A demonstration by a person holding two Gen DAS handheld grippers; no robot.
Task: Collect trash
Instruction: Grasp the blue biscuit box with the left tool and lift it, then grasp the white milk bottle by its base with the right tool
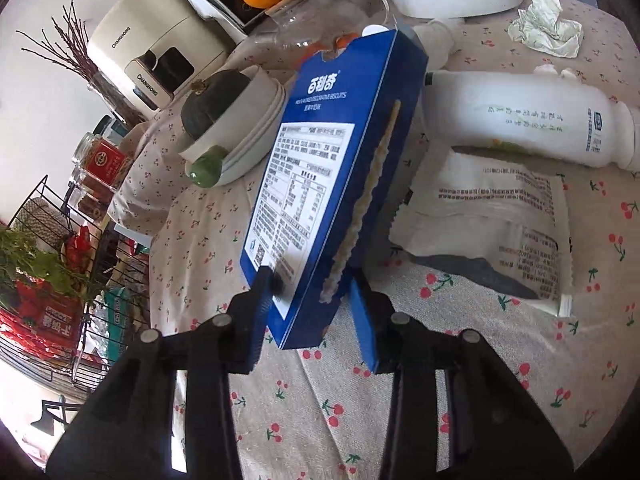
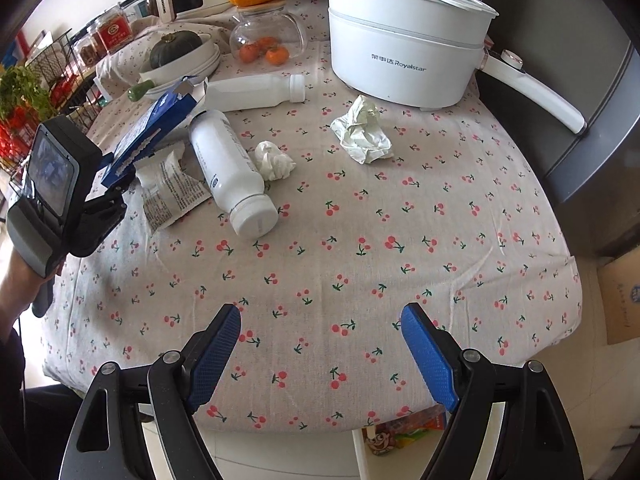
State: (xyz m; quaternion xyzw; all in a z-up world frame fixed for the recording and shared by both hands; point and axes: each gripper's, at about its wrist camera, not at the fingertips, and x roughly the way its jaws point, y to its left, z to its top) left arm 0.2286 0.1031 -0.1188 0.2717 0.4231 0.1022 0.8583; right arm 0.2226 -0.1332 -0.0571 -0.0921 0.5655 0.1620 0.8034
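My left gripper is shut on a blue biscuit box and holds it tilted above the cherry-print tablecloth; the box also shows in the right wrist view with the left gripper under it. Beside it lie a white printed wrapper, a white bottle on its side, a second white bottle, a small white tissue and a crumpled pale paper. My right gripper is open and empty above the table's near edge.
A white Royalstar pot stands at the back right. A glass teapot with an orange on its lid, stacked bowls with a green squash, jars and a wire basket line the left back. A cardboard box is on the floor.
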